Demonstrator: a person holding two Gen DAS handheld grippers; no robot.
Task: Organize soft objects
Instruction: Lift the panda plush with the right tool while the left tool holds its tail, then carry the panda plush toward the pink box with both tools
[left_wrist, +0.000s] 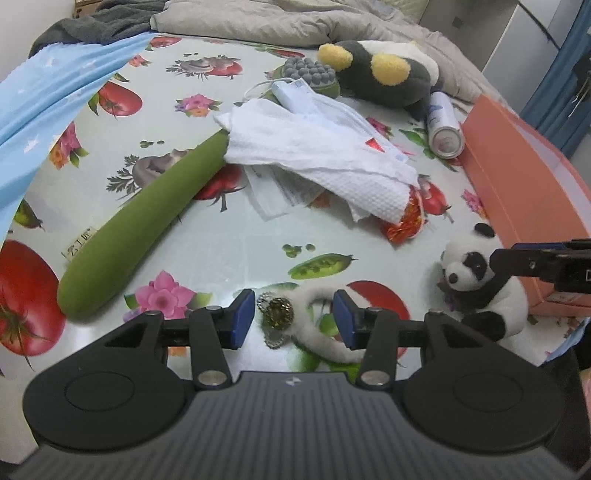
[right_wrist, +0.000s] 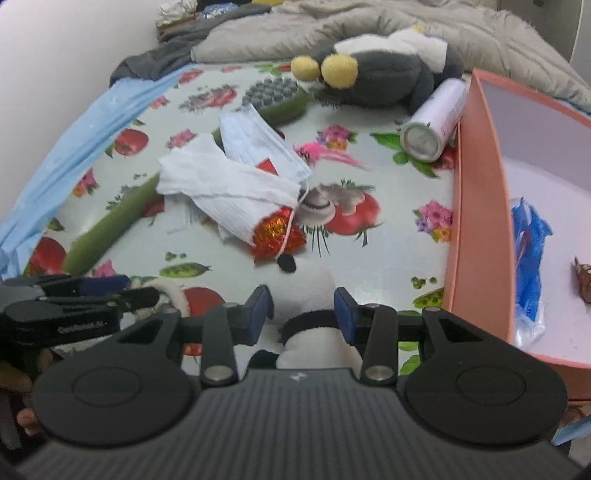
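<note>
My left gripper (left_wrist: 294, 317) is open over a white fluffy ring with a sparkly brooch (left_wrist: 279, 314) on the patterned cloth. My right gripper (right_wrist: 303, 312) is open with its jaws around a small panda plush (right_wrist: 308, 295); contact is unclear. The panda plush (left_wrist: 476, 284) also shows in the left wrist view, with a right gripper finger at its head. A long green plush (left_wrist: 147, 210), a white towel (left_wrist: 321, 155), a face mask (right_wrist: 258, 144) and a big grey-and-white plush with yellow feet (left_wrist: 384, 74) lie farther back. An open orange box (right_wrist: 480, 206) stands at the right.
A white spray can (left_wrist: 445, 127) lies beside the box. A shiny red-orange wrapper (right_wrist: 277, 236) sits under the towel's end. A grey bobbled brush (right_wrist: 277, 96), a blue cloth (left_wrist: 44, 107) at left and a beige duvet (right_wrist: 406, 29) lie around. The box holds a blue plastic bag (right_wrist: 528, 251).
</note>
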